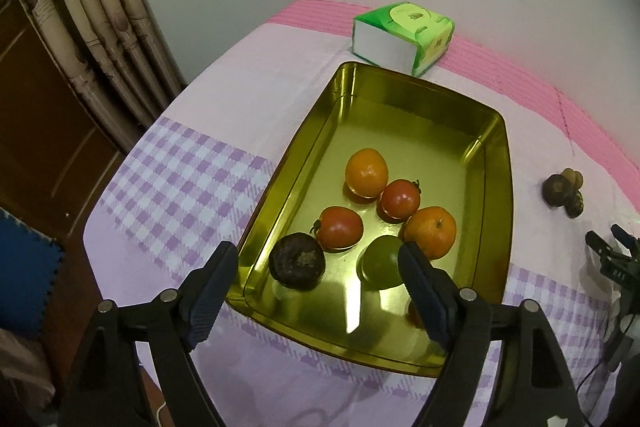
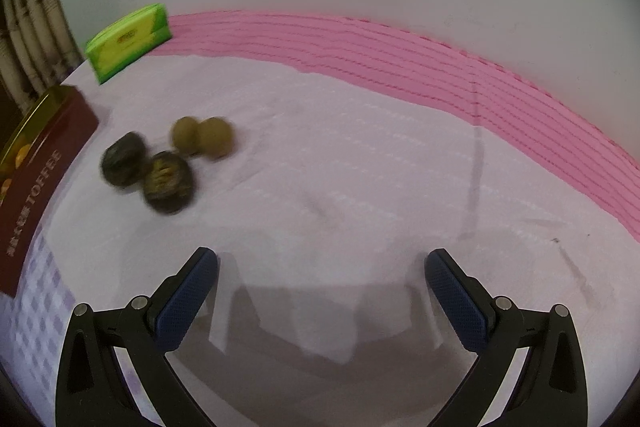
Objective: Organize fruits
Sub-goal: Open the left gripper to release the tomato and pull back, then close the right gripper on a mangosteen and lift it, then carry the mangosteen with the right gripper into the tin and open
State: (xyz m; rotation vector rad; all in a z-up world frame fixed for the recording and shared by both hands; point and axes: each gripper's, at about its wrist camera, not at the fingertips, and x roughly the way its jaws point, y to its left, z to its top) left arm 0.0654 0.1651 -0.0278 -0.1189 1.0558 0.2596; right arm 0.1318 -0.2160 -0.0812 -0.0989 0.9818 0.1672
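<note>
A gold tin tray (image 1: pixel 448 107) holds two oranges (image 1: pixel 367 172), two tomatoes (image 1: pixel 339 228), a green fruit (image 1: pixel 382 261) and a dark purple fruit (image 1: pixel 297 260). My left gripper (image 1: pixel 318 267) hangs open above the tray's near end, its pads clear of the fruit below. In the right wrist view, two dark fruits (image 2: pixel 166 181) and two brown-green ones (image 2: pixel 204 137) lie on the cloth beside the tray's maroon wall (image 2: pixel 36 187). My right gripper (image 2: pixel 322 271) is open over bare cloth, with nothing between its fingers. That cluster (image 1: pixel 564 189) also shows at the left wrist view's right edge.
A green tissue pack (image 1: pixel 404 37) sits behind the tray near the wall. The table carries a lilac checked cloth (image 1: pixel 180 179) over a pink mat (image 2: pixel 400 55). A curtain (image 1: pixel 92 27) hangs at the left, past the table edge.
</note>
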